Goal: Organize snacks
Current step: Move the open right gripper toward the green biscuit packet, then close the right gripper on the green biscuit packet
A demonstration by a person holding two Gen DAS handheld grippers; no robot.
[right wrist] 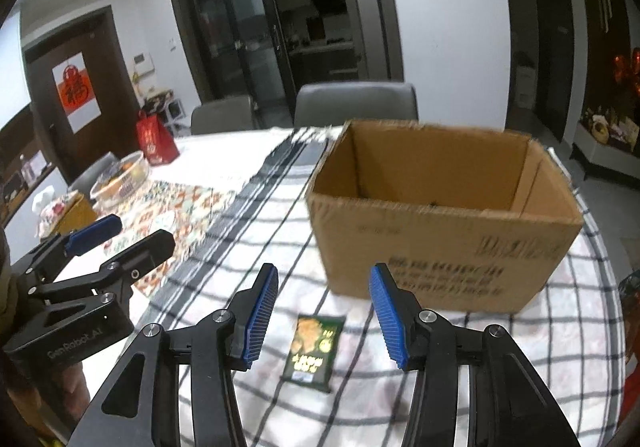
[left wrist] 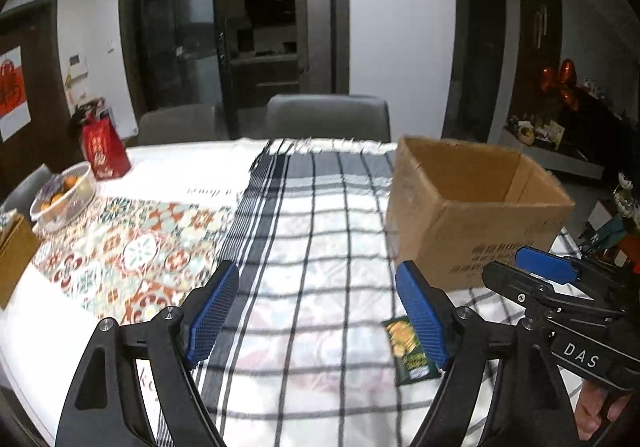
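Flat dark-green snack packet (right wrist: 314, 353) lies on checked-cloth surface (right wrist: 248, 247), 6 o'clock of open brown cardboard box (right wrist: 444, 247). Right claw (right wrist: 324, 317) half-spread above packet, empty. Left claw (left wrist: 320, 321) wide, empty; its view half-hides the packet.

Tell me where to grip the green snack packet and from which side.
Take the green snack packet across its two long edges, near the middle, coming down from above with the right tool. It lies flat on the checked cloth, long axis running away from the tool, jaws open astride it.
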